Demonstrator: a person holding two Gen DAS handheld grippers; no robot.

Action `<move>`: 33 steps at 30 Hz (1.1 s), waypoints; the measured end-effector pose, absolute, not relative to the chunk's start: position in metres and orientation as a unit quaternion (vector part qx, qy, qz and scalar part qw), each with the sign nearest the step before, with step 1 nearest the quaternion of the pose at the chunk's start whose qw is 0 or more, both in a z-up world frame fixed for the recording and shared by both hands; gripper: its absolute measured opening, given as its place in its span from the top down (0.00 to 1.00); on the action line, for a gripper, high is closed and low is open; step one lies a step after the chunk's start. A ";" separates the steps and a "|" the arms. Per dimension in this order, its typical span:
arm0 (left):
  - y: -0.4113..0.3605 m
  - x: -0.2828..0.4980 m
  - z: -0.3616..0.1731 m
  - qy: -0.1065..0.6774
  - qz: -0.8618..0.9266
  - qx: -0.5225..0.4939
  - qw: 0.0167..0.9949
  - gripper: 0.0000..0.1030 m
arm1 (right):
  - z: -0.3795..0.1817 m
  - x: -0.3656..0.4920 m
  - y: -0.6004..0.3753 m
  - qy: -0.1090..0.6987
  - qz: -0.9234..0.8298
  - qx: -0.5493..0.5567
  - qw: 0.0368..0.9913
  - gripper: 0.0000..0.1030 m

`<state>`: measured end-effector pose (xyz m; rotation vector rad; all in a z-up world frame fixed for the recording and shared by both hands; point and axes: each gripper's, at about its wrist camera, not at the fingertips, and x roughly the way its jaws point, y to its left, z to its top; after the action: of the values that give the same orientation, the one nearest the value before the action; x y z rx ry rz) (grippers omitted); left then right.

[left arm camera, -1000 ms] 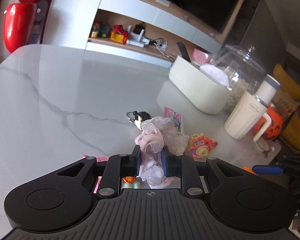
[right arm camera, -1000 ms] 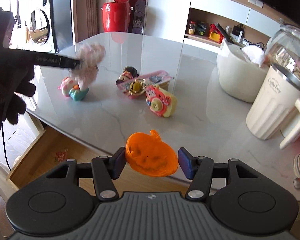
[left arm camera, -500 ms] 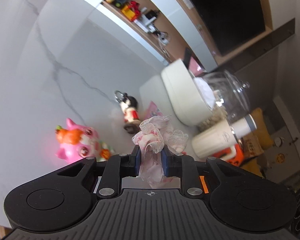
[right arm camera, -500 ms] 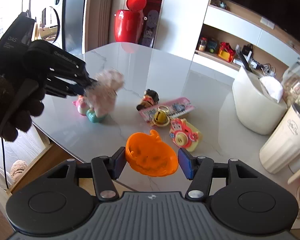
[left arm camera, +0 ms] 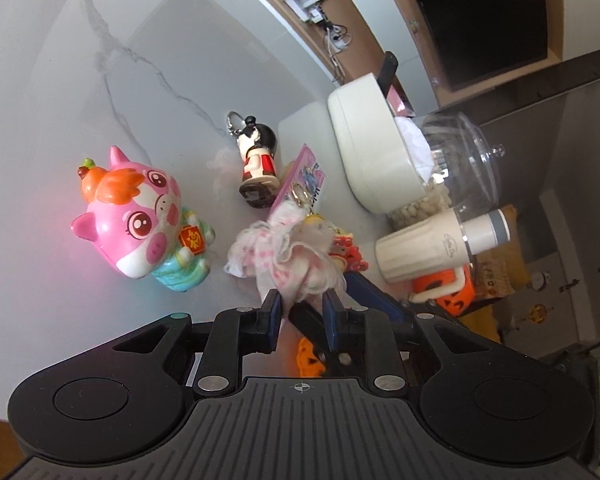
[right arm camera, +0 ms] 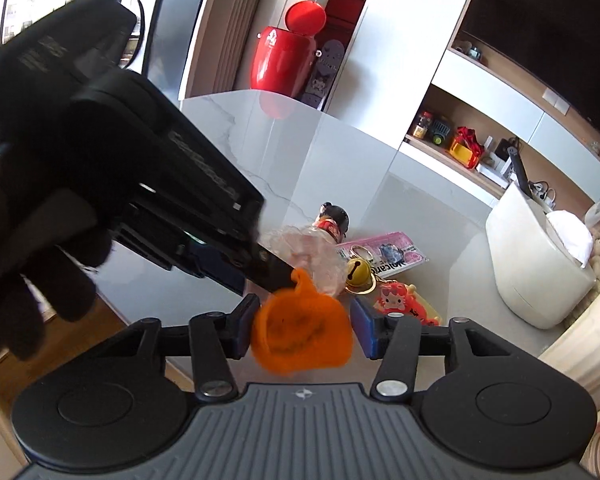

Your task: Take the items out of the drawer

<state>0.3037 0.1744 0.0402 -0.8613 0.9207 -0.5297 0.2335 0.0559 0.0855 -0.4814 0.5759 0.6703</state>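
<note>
My left gripper [left arm camera: 302,312] is shut on a pink-and-white lace scrunchie [left arm camera: 288,252], which hangs down onto the marble table [left arm camera: 160,80] between a pink pig toy [left arm camera: 140,216] and a pink card [left arm camera: 300,184]. My right gripper [right arm camera: 304,328] is shut on an orange pumpkin-shaped toy [right arm camera: 300,336] at the table's near edge. In the right wrist view the left gripper [right arm camera: 276,272], held by a black-gloved hand [right arm camera: 16,280], reaches in from the left, its tips just above the pumpkin toy and the scrunchie [right arm camera: 308,252].
On the table lie a doll keychain [left arm camera: 258,160], a gold bell [right arm camera: 358,276] and a red-and-yellow toy camera [right arm camera: 404,304]. A white tub [left arm camera: 368,152], a glass jar [left arm camera: 460,160] and a cream cup [left arm camera: 432,252] stand at the right. A red bin [right arm camera: 288,60] is beyond the table.
The left gripper tipped downward and lowered the scrunchie onto the table beside the pig. The right gripper carried the pumpkin toy forward, close under the left gripper.
</note>
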 end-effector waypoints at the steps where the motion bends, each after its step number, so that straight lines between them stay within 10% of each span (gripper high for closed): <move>1: 0.179 0.301 0.043 0.418 -0.247 -0.402 0.776 0.76 | 0.083 0.241 0.056 0.279 0.314 -0.225 0.879 0.53; 10: 0.194 0.262 0.089 0.342 -0.259 -0.251 0.868 0.76 | 0.068 0.278 0.049 0.277 0.274 -0.218 0.894 0.52; 24: 0.154 0.223 0.041 0.466 -0.279 -0.045 0.838 0.76 | 0.112 0.226 -0.022 0.341 0.401 -0.154 0.837 0.28; 33: 0.193 0.197 0.027 0.483 -0.207 -0.070 0.848 0.76 | 0.017 0.168 0.029 0.354 0.476 -0.318 0.740 0.34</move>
<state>0.1974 0.1932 0.0266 -0.1482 1.0192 -0.4355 0.1677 0.0288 0.0167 -0.6981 0.7767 1.0435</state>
